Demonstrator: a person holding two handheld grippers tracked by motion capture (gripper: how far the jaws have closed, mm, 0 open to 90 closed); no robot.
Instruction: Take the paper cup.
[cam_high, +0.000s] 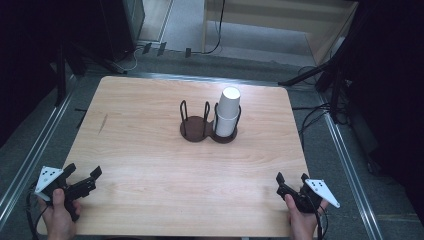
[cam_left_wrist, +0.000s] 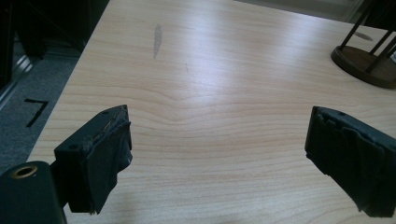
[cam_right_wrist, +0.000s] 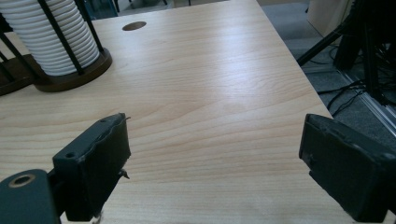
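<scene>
Centrally, cup stack (cam_high: 228, 112) stands well beyond both tools (jaws apart).

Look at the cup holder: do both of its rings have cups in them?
No, the stack of white paper cups fills only the right ring of the wooden cup holder; the left ring stands empty.

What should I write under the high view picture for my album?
Two open grippers, left and right, wait at a wooden table near a stack of white cups in its holder.
</scene>
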